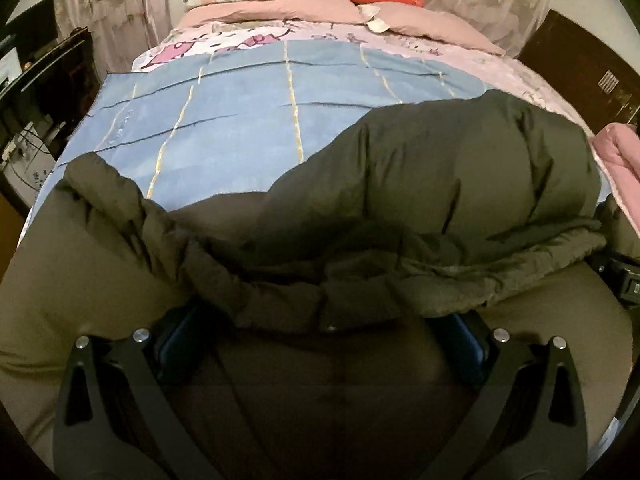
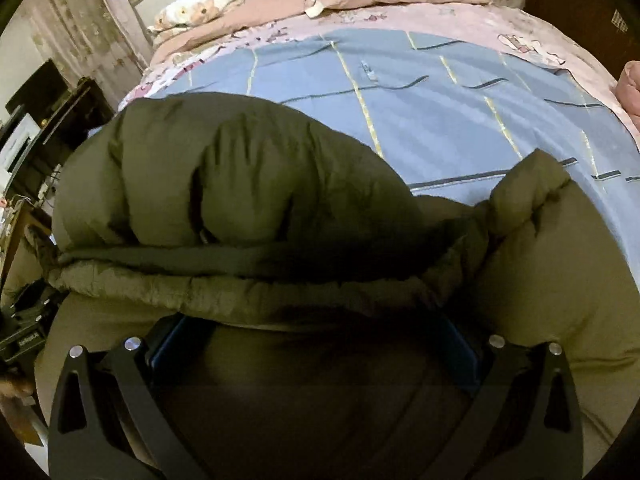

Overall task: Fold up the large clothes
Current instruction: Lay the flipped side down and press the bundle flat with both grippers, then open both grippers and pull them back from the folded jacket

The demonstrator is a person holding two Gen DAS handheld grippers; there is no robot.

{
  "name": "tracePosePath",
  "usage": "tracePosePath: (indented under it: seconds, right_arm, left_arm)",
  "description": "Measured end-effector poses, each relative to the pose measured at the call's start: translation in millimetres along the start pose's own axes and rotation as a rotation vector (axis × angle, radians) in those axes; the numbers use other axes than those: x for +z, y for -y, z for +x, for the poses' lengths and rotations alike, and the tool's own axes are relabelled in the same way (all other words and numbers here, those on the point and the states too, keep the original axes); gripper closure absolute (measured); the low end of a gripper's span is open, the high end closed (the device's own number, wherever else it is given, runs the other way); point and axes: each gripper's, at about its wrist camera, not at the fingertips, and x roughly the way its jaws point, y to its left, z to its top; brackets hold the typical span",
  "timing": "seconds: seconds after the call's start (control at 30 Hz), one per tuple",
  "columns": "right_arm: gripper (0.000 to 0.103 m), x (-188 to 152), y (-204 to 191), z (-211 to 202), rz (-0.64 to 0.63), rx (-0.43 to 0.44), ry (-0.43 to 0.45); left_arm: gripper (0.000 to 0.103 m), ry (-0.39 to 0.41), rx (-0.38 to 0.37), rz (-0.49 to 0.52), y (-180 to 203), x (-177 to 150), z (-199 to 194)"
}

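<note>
A bulky olive-green padded jacket is spread across the near end of a bed, over a blue sheet. Its thick folded edge is draped over the fingers of the left gripper and right gripper; both sets are spread wide apart, though whether fabric is gripped cannot be told.

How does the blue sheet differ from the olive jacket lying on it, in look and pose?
The blue sheet lies thin and nearly flat on the bed; the olive jacket is puffy and heaped in bulging folds. The sheet carries a grid of pale yellow and dark lines; the jacket is one plain colour. The sheet lies clear of both tools; the jacket drapes over the fingers of the left hand-held gripper and right hand-held gripper. Both are fabric.
</note>
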Motion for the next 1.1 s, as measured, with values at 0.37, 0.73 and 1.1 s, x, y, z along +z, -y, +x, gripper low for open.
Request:
tracePosePath:
  seconds: [0.37,0.73,1.1]
  right_arm:
    - [0.001,-80.7,-1.9,-114.5,-0.104,0.079,0.189]
    - [0.001,-95.5,20.4,-43.8,-0.128,0.033,0.092]
    - [0.001,-63.3,9.4,-95.8,-0.098,0.086,0.218]
  left_arm:
    - [0.002,0.144,0.152,0.146,-18.8,-61.3,-99.9]
    - [0.002,0.078,0.138,0.134,-44.1,-82.1,-47.7]
    - [0.003,0.169,0.083,0.102,-31.9,-49.8,-86.4]
